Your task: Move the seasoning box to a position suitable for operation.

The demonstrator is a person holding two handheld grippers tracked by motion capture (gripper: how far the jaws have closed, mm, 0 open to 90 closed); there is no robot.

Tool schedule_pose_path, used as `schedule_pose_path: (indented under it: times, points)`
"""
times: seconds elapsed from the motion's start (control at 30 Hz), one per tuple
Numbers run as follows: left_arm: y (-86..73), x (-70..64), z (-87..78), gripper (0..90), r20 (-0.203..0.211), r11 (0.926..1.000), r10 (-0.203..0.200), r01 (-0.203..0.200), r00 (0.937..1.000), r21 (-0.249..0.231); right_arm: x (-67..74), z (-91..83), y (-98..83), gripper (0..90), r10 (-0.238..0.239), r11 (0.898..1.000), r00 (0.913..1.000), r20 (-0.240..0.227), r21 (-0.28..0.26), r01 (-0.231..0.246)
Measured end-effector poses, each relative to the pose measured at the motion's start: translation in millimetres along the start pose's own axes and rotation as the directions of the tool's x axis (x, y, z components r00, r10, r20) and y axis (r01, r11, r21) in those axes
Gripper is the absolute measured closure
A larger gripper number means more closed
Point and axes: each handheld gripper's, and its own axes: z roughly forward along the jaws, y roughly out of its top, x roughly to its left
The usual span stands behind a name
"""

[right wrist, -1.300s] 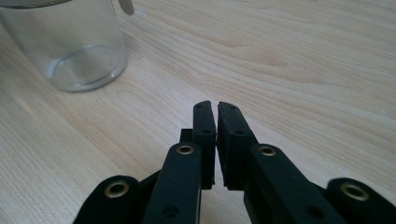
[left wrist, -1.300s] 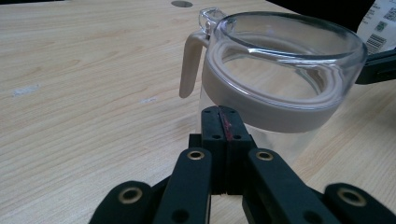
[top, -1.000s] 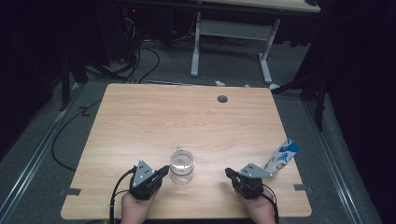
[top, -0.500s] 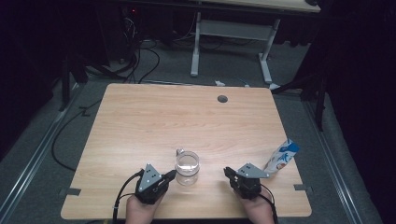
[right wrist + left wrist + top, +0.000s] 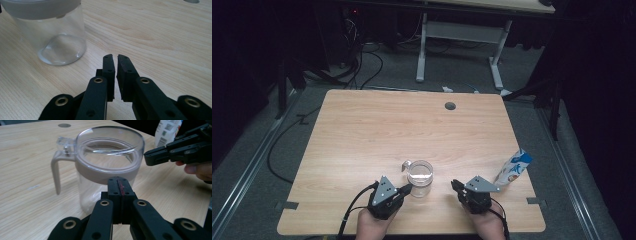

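A clear jug point(image 5: 420, 178) stands near the desk's point(image 5: 362, 130) front edge, the closed left claw point(image 5: 406, 189) touching it and the nearly closed right claw point(image 5: 455, 186) beside; a nudge could tip it.

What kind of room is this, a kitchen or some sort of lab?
Most likely a lab or recording workspace, not a kitchen: a bare wooden table with a cable hole, loose cables on grey carpet, another desk frame behind, all in a dark room.
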Motion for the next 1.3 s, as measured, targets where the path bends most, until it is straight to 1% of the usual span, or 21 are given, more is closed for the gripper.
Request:
schedule_pose_path:
  times: [0.07, 0.17, 0.27, 0.3, 0.33, 0.37, 0.43, 0.53, 0.57, 0.63, 0.67, 0.7, 0.73, 0.8, 0.93, 0.97, 1.03, 1.13, 1.2, 1.27, 1.3]
  points:
    - [-1.0, -1.8, -0.6, 88.7, 0.002, 0.9999, 0.012, -0.012, 0.9999, 0.001, 0.1, -0.1, -0.3, 84.7, -0.005, 1.0, 1.0, -0.003, -0.002, 0.005]
    - [-3.0, 0.5, -3.6, 88.1, -0.003, 1.0, 0.009, -0.009, 1.0, -0.002, -0.2, -0.2, -0.3, 84.8, -0.006, 1.0, 1.0, -0.006, -0.005, 0.006]
    - [-8.3, 11.4, -10.8, 87.5, -0.039, 0.9998, -0.019, 0.019, 0.9991, -0.001, -0.4, -1.1, 0.4, 85.5, -0.002, 1.0, 0.9999, -0.011, -0.009, 0.002]
    - [-8.3, 11.4, -10.8, 87.5, -0.039, 0.9998, -0.019, 0.019, 0.9991, -0.001, -0.4, -1.1, 0.4, 85.5, -0.002, 1.0, 0.9999, -0.011, -0.009, 0.002]
    - [-8.3, 17.7, -14.2, 87.5, -0.06, 0.9991, -0.041, 0.041, 0.9973, -0.012, 0.2, -1.3, 1.1, 86.1, -0.024, 1.0, 0.9997, -0.012, -0.009, 0.024]
    - [-8.3, 17.7, -14.2, 87.4, -0.06, 0.9991, -0.041, 0.041, 0.9973, -0.012, 0.2, -1.3, 1.1, 86.1, -0.024, 1.0, 0.9997, -0.012, -0.009, 0.024]
    - [-3.6, 25.2, -17.8, 87.2, -0.091, 0.998, -0.056, 0.053, 0.9943, -0.033, 1.0, -1.5, 4.3, 86.1, -0.019, 1.0, 0.9997, -0.014, -0.02, 0.018]
    - [2.9, 32.8, -18.8, 86.3, -0.11, 0.9972, -0.062, 0.057, 0.992, -0.048, 2.8, 1.4, 10.7, 86.1, -0.027, 0.999, 0.9995, -0.013, -0.025, 0.027]
    - [2.9, 32.8, -18.8, 86.4, -0.11, 0.9972, -0.062, 0.057, 0.992, -0.048, 2.8, 1.4, 10.7, 86.1, -0.027, 0.999, 0.9995, -0.013, -0.025, 0.027]
    - [6.5, 41.7, -16.1, 86.9, -0.13, 0.9962, -0.08, 0.075, 0.9884, -0.044, 4.9, 7.4, 17.7, 86.8, -0.015, 1.0, 0.9997, -0.018, -0.023, 0.015]
    - [6.5, 41.7, -16.1, 87.1, -0.13, 0.9962, -0.08, 0.075, 0.9884, -0.044, 5.9, 9.9, 20.2, 86.8, -0.021, 1.0, 0.9996, -0.02, -0.023, 0.02]
    - [9.1, 46.0, -14.0, 87.3, -0.14, 0.9961, -0.085, 0.08, 0.9866, -0.038, 7.3, 11.9, 23.0, 86.9, -0.022, 0.999, 0.9996, -0.019, -0.024, 0.021]
    - [9.1, 46.0, -14.0, 87.3, -0.14, 0.9961, -0.085, 0.08, 0.9866, -0.038, 7.9, 13.4, 26.1, 87.1, -0.029, 0.999, 0.9995, -0.016, -0.026, 0.028]
    - [13.4, 50.7, -11.7, 88.5, -0.148, 0.9967, -0.079, 0.075, 0.9858, -0.031, 7.3, 15.4, 31.9, 87.6, -0.029, 0.999, 0.9994, -0.016, -0.039, 0.029]
    - [18.1, 50.7, -9.7, 89.8, -0.15, 0.9972, -0.067, 0.062, 0.9863, -0.042, 5.5, 17.4, 37.6, 87.5, -0.041, 0.998, 0.9991, -0.004, -0.048, 0.041]
    - [19.4, 50.4, -8.6, 89.9, -0.149, 0.9971, -0.068, 0.062, 0.9866, -0.044, 5.1, 16.8, 37.6, 87.5, -0.029, 0.998, 0.9995, -0.012, -0.058, 0.028]
    - [22.7, 49.6, -5.7, 89.9, -0.149, 0.9969, -0.068, 0.062, 0.9865, -0.049, 5.7, 16.4, 37.8, 87.6, -0.043, 0.997, 0.9989, -0.019, -0.057, 0.042]
    - [26.8, 48.8, -3.1, 89.9, -0.148, 0.997, -0.066, 0.059, 0.9868, -0.049, 5.5, 14.7, 36.9, 87.8, -0.038, 0.997, 0.9991, -0.021, -0.064, 0.036]
    - [33.5, 47.4, 0.5, 89.9, -0.145, 0.9965, -0.068, 0.06, 0.9871, -0.059, 5.6, 13.6, 34.1, 87.8, -0.049, 0.997, 0.9986, -0.021, -0.058, 0.048]
    - [35.7, 47.0, 1.4, 89.9, -0.149, 0.9967, -0.063, 0.055, 0.9868, -0.059, 5.7, 13.5, 32.9, 87.6, -0.048, 0.997, 0.9986, -0.021, -0.055, 0.046]
    - [39.9, 46.6, 2.6, 89.9, -0.146, 0.9959, -0.067, 0.057, 0.9871, -0.07, 5.2, 13.9, 30.2, 87.0, -0.049, 0.998, 0.9986, -0.022, -0.05, 0.047]
